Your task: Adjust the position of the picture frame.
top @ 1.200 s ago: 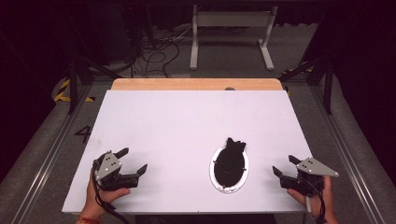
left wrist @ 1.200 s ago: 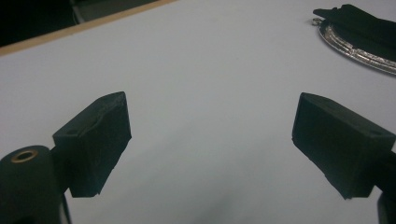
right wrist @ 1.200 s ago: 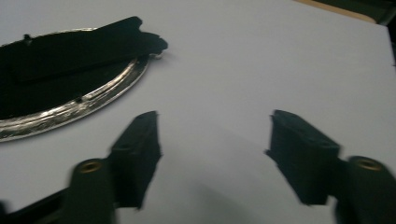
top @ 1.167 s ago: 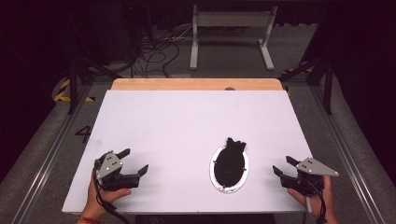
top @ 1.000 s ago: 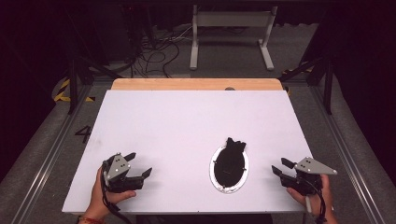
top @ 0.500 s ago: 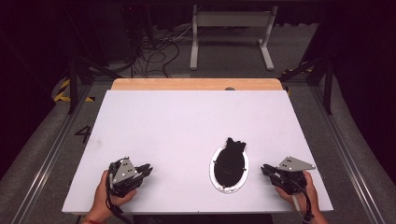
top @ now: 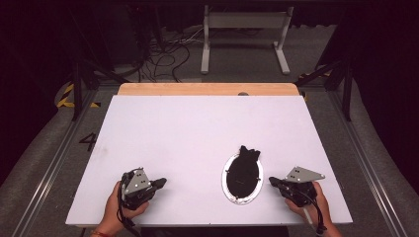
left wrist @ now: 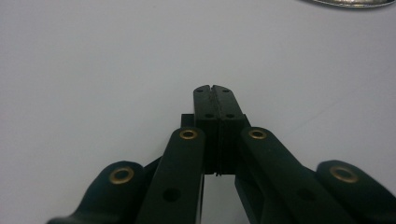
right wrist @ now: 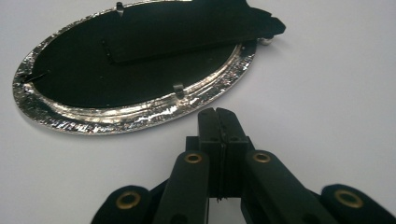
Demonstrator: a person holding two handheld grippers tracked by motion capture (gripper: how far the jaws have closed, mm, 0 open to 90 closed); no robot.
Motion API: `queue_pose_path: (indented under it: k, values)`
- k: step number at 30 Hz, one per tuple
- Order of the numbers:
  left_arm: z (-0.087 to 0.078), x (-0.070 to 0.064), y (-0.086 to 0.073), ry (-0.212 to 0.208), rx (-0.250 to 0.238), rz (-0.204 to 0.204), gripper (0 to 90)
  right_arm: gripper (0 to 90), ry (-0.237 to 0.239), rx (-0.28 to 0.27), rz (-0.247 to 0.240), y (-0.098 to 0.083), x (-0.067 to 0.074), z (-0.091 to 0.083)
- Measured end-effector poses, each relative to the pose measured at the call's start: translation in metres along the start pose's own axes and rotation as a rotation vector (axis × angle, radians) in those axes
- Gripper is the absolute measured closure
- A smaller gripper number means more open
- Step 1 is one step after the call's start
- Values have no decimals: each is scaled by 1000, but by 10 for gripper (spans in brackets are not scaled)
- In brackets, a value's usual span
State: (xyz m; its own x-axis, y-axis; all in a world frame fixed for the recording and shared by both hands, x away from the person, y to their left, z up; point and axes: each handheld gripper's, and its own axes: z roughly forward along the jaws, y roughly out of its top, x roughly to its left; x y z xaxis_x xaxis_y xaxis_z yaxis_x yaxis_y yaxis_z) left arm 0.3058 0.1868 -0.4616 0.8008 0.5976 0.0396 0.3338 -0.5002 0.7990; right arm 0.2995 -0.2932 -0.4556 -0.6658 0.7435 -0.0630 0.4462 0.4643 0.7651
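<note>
Both tongs have just been closing and are now pressed together on nothing: the left gripper (top: 159, 183) sits well apart from the oval frame (top: 242, 173), the right gripper (top: 273, 181) just beside its silver rim. The frame lies back-up on the white table (top: 207, 128), its black stand folded flat, so its front is hidden. In the left gripper view its rim (left wrist: 348, 2) is cut off at the top edge.

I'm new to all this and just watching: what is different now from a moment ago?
Both grippers have just closed their jaws on nothing. The left gripper stayed near the table's front left edge, turning a little. The right gripper slid inward toward the oval silver frame, and its tips now sit just short of the rim, apart from it. The frame, lying face down with its black back up, has not moved.
</note>
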Motion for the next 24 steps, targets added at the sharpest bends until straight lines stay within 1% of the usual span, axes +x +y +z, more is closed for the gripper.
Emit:
queue_pose_path:
  k: [2,4,6,7,8,12,18,20,22,24]
  values:
    - [1,0,0,3,6,7,900,900,4,3,-3,0,1,1]
    - [1,-1,0,-3,14,12,900,900,21,11,-17,1,3,2]
    - [2,-1,0,3,21,18,900,900,40,20,-27,1,6,3]
    - [2,-1,0,1,20,17,900,900,51,24,-30,1,8,3]
    - [1,-1,0,2,20,17,900,900,62,32,-42,1,11,3]
    - [1,0,0,5,20,15,897,900,78,42,-62,2,18,3]
    - [1,1,0,-2,23,14,888,900,79,35,-81,4,23,7]
    - [2,0,0,-4,27,20,888,900,83,34,-83,5,25,9]
    - [3,-1,0,-5,28,20,890,900,77,36,-90,7,26,10]
    - [3,-1,1,-8,30,22,889,900,79,33,-85,7,27,11]
